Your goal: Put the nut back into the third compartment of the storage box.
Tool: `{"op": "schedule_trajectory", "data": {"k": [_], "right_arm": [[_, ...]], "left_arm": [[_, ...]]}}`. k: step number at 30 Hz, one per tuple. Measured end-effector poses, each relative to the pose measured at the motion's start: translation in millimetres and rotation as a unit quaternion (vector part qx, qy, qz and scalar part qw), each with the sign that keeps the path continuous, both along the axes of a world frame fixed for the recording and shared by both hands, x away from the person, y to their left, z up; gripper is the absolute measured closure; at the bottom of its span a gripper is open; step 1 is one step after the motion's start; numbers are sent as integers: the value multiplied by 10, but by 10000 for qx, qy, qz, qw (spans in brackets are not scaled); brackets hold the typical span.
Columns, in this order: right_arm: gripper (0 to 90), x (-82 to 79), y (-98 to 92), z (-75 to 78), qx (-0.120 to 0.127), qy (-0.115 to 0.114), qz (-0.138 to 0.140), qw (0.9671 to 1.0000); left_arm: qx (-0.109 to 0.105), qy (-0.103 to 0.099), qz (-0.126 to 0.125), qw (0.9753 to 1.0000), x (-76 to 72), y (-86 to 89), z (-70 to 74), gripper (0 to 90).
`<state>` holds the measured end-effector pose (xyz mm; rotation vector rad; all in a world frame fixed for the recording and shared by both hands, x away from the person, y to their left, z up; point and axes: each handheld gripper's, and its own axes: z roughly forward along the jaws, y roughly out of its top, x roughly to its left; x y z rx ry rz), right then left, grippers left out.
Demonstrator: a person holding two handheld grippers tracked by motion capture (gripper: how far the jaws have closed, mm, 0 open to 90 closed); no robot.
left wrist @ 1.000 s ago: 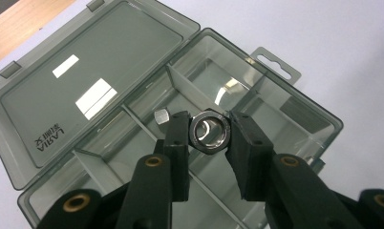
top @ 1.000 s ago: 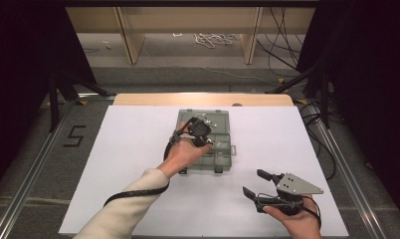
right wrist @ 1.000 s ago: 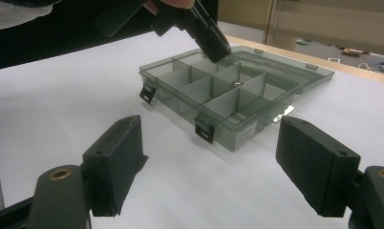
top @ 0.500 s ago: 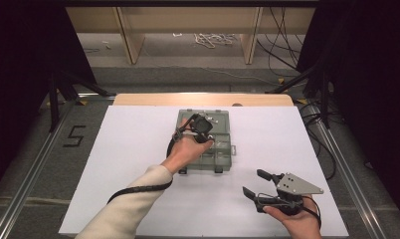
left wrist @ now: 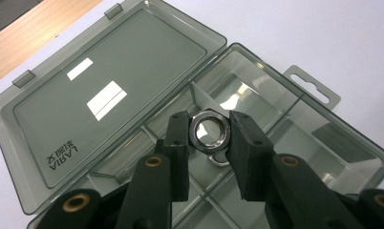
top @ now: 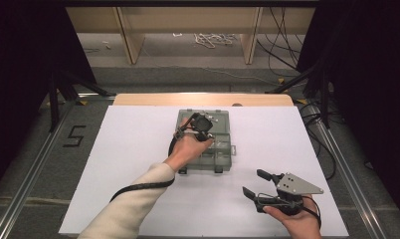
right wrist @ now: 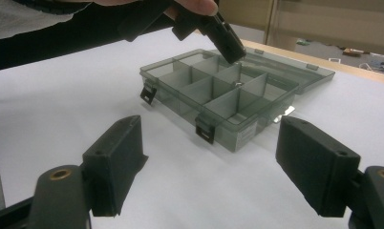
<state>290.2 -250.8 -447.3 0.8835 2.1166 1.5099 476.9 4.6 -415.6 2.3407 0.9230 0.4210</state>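
A smoke-grey plastic compartment box point(top: 223, 160) lies open at the table's middle, its lid point(left wrist: 109, 100) flat on the far side. My left gripper point(left wrist: 209, 131) hovers over the box's compartments, shut on a metal nut point(left wrist: 209, 119) held by its edges between the pads. A second metal ring point(left wrist: 219, 161) lies in the compartment just below it. In the high view the left gripper point(top: 204, 124) is above the box's far half. My right gripper point(top: 252, 181) rests near the front right of the table, open, with nothing between its fingers; from the right gripper view point(right wrist: 214, 167) the box point(right wrist: 228, 95) is ahead.
A white sheet point(top: 138, 149) covers the table, with a wooden strip point(top: 203, 99) along its far edge. The box's two front latches point(right wrist: 205, 131) hang open. Cables lie on the floor point(top: 213, 40) beyond the table, and dark curtains stand at both sides.
The left gripper has barely shifted over the box, still holding the nut. The right gripper has stayed in place.
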Motion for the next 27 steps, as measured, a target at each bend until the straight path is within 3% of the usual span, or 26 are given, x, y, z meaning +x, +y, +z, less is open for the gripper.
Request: {"op": "schedule_trajectory", "data": {"k": [18, 20, 22, 24, 27], "right_arm": [[252, 2, -2, -2, 8, 0, 2, 10000], [252, 2, -1, -2, 13, 4, 9, 10000], [252, 2, -2, -2, 4, -1, 2, 10000], [252, 1, -6, 1, -7, 27, 24, 10000], [252, 1, -9, 2, -23, 39, 25, 10000]], "left_arm": [[157, 99, 86, 9998, 70, -23, -124, 698], [115, 3, 94, 9999, 69, -33, -149, 698], [228, 135, 75, 9996, 72, -35, -141, 697], [142, 7, 106, 9998, 71, -45, -179, 697], [294, 148, 52, 9994, 80, -40, -171, 697]]}}
